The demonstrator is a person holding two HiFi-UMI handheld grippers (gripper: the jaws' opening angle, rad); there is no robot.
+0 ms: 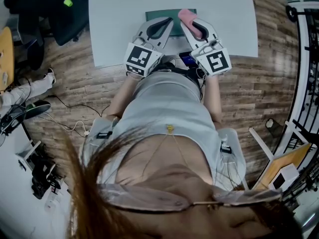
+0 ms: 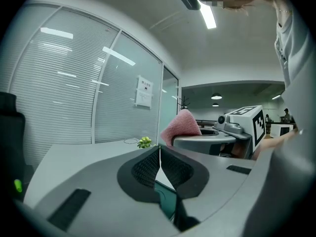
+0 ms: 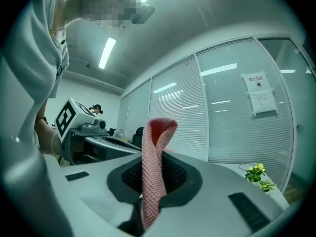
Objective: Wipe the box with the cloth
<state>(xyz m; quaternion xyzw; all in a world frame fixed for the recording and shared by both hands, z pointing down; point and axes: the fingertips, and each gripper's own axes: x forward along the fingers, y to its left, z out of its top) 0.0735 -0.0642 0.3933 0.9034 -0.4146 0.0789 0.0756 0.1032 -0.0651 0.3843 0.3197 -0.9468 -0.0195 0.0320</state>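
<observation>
Right claw pinches cloth; head view, unlike its own, shows box.

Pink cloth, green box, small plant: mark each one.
Pink cloth point(image 3: 152, 177): right gripper view, on the knit strip between the jaws.
Green box point(image 1: 171, 13): head view, on its far edge.
Small plant point(image 2: 144, 142): left gripper view, on its leaves.

Head view: taken from above the person, facing steeply down past the torso onto the left gripper, the right gripper and the bench ahead of them. Gripper views: each camera rides close behind its own jaws and faces about level along them. Both share the blinded glass wall and the small plant ahead of the grippers. Each also shows the other gripper beside it.
</observation>
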